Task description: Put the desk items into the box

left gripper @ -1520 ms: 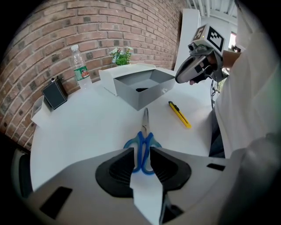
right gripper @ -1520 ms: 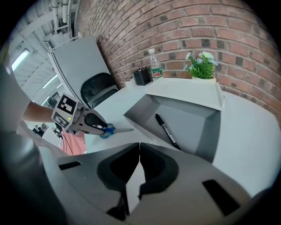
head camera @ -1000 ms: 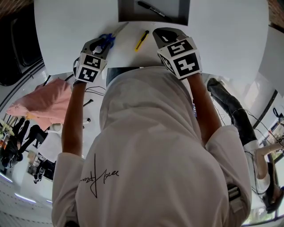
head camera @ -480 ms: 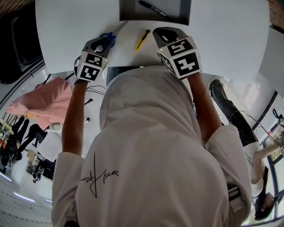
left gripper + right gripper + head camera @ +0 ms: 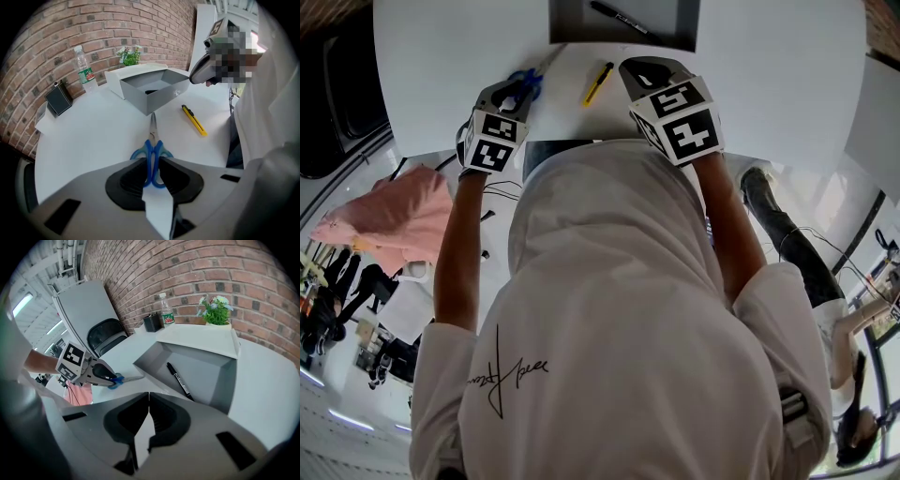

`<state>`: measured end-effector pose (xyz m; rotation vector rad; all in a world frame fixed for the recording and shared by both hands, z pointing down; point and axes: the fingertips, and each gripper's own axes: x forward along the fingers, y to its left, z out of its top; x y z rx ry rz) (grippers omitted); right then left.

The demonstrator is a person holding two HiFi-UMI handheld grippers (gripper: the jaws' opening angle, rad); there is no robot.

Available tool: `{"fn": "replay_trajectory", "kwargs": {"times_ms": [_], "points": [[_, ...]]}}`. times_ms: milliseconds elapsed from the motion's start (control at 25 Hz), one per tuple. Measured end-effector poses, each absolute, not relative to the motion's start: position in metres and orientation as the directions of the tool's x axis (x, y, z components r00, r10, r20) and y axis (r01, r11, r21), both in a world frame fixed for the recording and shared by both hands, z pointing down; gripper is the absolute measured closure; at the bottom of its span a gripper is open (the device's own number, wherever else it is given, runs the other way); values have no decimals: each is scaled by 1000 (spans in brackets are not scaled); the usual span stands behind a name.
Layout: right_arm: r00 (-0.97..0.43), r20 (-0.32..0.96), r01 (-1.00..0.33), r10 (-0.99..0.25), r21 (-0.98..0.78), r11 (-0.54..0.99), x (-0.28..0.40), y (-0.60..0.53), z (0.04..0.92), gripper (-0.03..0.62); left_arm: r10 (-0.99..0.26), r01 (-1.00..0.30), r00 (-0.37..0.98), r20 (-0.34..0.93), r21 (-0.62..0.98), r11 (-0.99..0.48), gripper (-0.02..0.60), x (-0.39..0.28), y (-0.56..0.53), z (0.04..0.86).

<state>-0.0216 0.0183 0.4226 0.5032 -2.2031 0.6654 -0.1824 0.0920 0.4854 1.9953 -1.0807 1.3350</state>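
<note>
**Left jaws pinching blue scissors, box just ahead**

My left gripper (image 5: 151, 166) has its jaws closed to a narrow gap on the blue handles of a pair of scissors (image 5: 152, 149). The blades are shut and point straight away from me. Their tip is near the closest corner of the grey box (image 5: 136, 96), which stands open on the white table (image 5: 89, 140). I cannot tell whether the scissors are clear of the table or resting on it.

My right gripper (image 5: 148, 404) has its jaws pressed together with nothing between them. It hangs near the box, where a black marker (image 5: 178, 376) already lies on the floor inside.

A yellow utility knife (image 5: 193, 120) lies flat on the table, to the right of the scissors and short of the box.

I judge the scissors to be light and stiff, with smooth plastic handles. All the metal sits ahead of my grip, so the blades may droop or swivel if I pinch loosely. The handles are the right place to hold them, away from the point.

The knife looks slim, rigid and light. I would take it across the middle of its body, since it lies low against the table.
</note>
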Motion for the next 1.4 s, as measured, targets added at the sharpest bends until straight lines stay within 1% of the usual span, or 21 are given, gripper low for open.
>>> {"fn": "replay_trajectory", "kwargs": {"times_ms": [240,560,960,1200,1400], "points": [[-630,764,-539,-142,-299,787,-22,17,420,566,-323,-837,195,926,-14,-546,492,-182,93,483],[-629,764,-542,-143,-299,785,-20,15,418,566,-329,-879,208,921,28,-477,492,-181,100,482],[-632,762,-537,-142,-300,788,-19,18,417,566,-369,-912,207,906,42,-408,494,-183,106,470],[-636,758,-534,-140,-302,790,-19,18,420,566,-414,-933,185,891,27,-358,495,-188,105,465],[-638,757,-530,-140,-300,793,-20,19,420,566,-427,-940,177,887,24,-342,495,-190,106,461]]}}
